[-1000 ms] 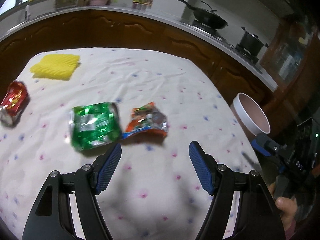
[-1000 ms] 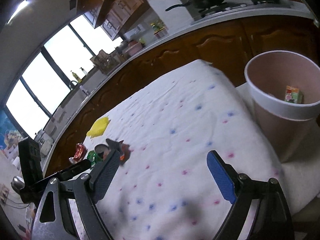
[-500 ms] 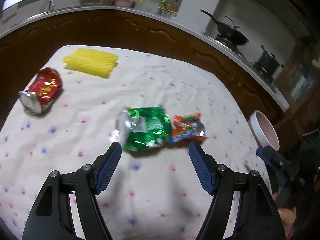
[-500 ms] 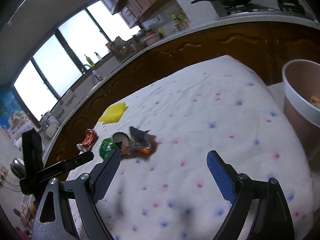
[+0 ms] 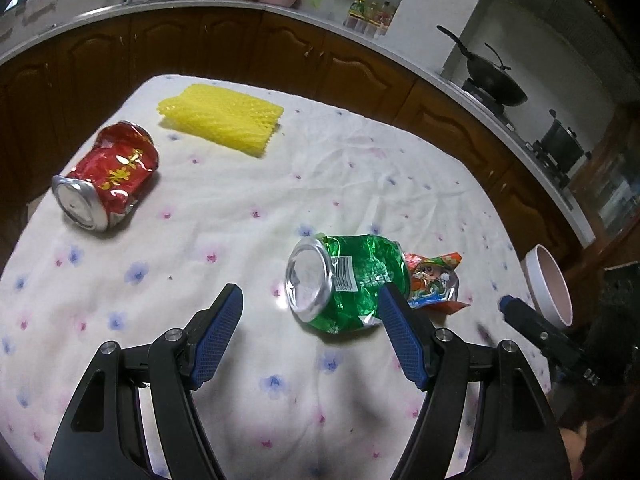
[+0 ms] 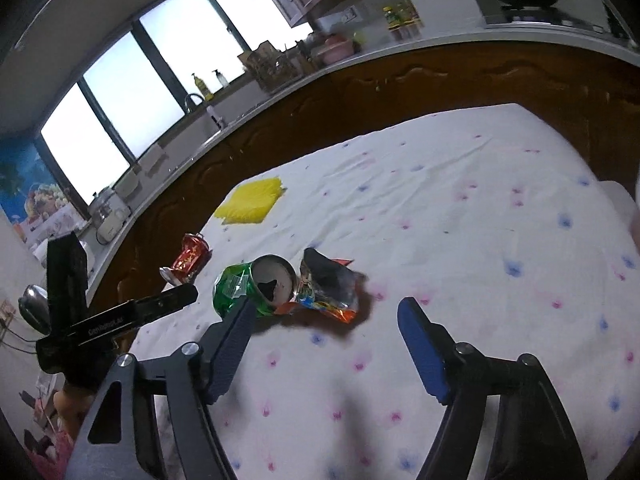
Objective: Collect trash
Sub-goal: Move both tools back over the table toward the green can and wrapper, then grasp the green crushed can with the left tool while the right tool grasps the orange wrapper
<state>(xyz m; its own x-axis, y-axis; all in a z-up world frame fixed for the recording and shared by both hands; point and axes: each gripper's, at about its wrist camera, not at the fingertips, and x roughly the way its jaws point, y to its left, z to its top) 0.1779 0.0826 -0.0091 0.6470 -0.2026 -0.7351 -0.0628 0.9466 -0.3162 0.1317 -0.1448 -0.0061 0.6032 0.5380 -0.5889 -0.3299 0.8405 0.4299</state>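
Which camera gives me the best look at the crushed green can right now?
The left wrist view. The green can lies on its side close ahead of the open left tongs, base and barcode sharp. In the right wrist view the green can is farther off, with one finger of the open right tongs overlapping it.

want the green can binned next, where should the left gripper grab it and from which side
Grip the green can across its crumpled middle, coming from above with the open left gripper. It lies on its side, base toward the camera, so the dented walls give flat faces. Keep clear of the snack wrapper touching its far end.
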